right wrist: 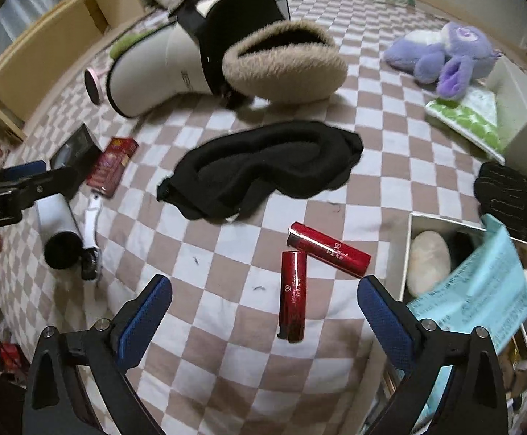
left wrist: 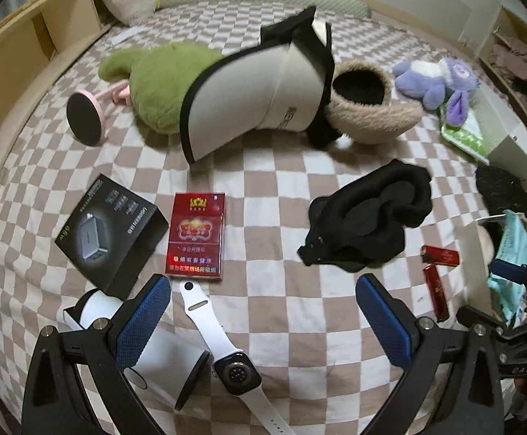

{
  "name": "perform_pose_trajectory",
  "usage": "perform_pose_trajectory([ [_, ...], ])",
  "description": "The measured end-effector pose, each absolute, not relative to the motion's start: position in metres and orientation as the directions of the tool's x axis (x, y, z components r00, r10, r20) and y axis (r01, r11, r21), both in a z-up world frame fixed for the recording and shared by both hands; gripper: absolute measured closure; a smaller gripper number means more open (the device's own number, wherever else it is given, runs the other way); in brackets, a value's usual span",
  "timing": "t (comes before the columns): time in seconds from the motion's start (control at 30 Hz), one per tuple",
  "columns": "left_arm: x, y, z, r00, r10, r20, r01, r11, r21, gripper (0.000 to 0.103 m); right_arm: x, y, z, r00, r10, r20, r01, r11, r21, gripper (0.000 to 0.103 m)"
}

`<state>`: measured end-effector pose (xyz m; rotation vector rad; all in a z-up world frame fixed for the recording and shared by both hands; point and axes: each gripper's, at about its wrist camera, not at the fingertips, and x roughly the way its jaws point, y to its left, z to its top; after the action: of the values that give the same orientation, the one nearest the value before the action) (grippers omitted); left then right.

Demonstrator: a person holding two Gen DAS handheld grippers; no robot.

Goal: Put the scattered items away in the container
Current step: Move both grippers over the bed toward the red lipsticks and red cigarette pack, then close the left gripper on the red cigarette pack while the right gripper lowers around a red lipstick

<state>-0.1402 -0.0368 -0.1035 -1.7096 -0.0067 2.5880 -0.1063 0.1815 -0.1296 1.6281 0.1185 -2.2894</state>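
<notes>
In the left wrist view the left gripper (left wrist: pixel 263 311) hangs wide open and empty over the checkered bed (left wrist: pixel 299 326). A watch (left wrist: pixel 223 340) lies between its fingers toward the left one, a white tube (left wrist: pixel 136 340) under that finger, a red pack (left wrist: pixel 196 233) just ahead and a black box (left wrist: pixel 112 232) ahead-left; bare sheet lies under the right finger. In the right wrist view the right gripper (right wrist: pixel 265 313) is also wide open and empty. One red lipstick (right wrist: pixel 292 295) lies between its fingers, another (right wrist: pixel 330 248) just ahead. The container (right wrist: pixel 408 250) sits just outside the right finger, at the bed's edge, and a black cloth (right wrist: pixel 263 174) further ahead.
</notes>
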Motion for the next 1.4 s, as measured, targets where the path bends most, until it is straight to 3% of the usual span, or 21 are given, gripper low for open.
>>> perform_pose_trajectory([
  [0.17,-0.148,-0.025,-0.12,-0.347,0.033,-0.937,-0.062,-0.998,-0.012,0.0,-0.114,0.179,-0.152,-0.251,-0.151,-0.956,0.308,-0.949,0.069,0.017],
  [0.33,-0.157,-0.018,-0.129,-0.328,0.03,-0.944,-0.078,-0.997,-0.005,0.0,-0.118,0.18,-0.17,-0.197,-0.118,-0.973,0.308,-0.95,0.053,0.034],
  [0.53,-0.17,-0.027,-0.141,-0.311,-0.002,-0.951,-0.038,-0.999,0.014,0.0,-0.117,0.179,-0.187,-0.144,-0.092,-0.985,0.324,-0.945,0.041,0.058],
  [0.6,-0.174,-0.033,-0.145,-0.303,-0.007,-0.953,-0.022,-1.0,0.015,0.0,-0.116,0.178,-0.191,-0.132,-0.079,-0.988,0.337,-0.941,0.03,0.07],
  [0.77,-0.182,-0.046,-0.156,-0.285,-0.019,-0.958,0.012,-1.0,0.016,0.0,-0.115,0.178,-0.191,-0.127,-0.083,-0.988,0.344,-0.938,0.035,0.077],
  [1.2,-0.201,-0.072,-0.191,-0.212,-0.088,-0.973,0.091,-0.993,0.07,0.002,-0.109,0.176,-0.18,-0.113,-0.144,-0.983,0.338,-0.936,0.098,0.077],
  [1.4,-0.205,-0.07,-0.204,-0.168,-0.104,-0.98,0.08,-0.993,0.091,0.015,-0.106,0.173,-0.17,-0.117,-0.179,-0.977,0.341,-0.931,0.129,0.077],
])
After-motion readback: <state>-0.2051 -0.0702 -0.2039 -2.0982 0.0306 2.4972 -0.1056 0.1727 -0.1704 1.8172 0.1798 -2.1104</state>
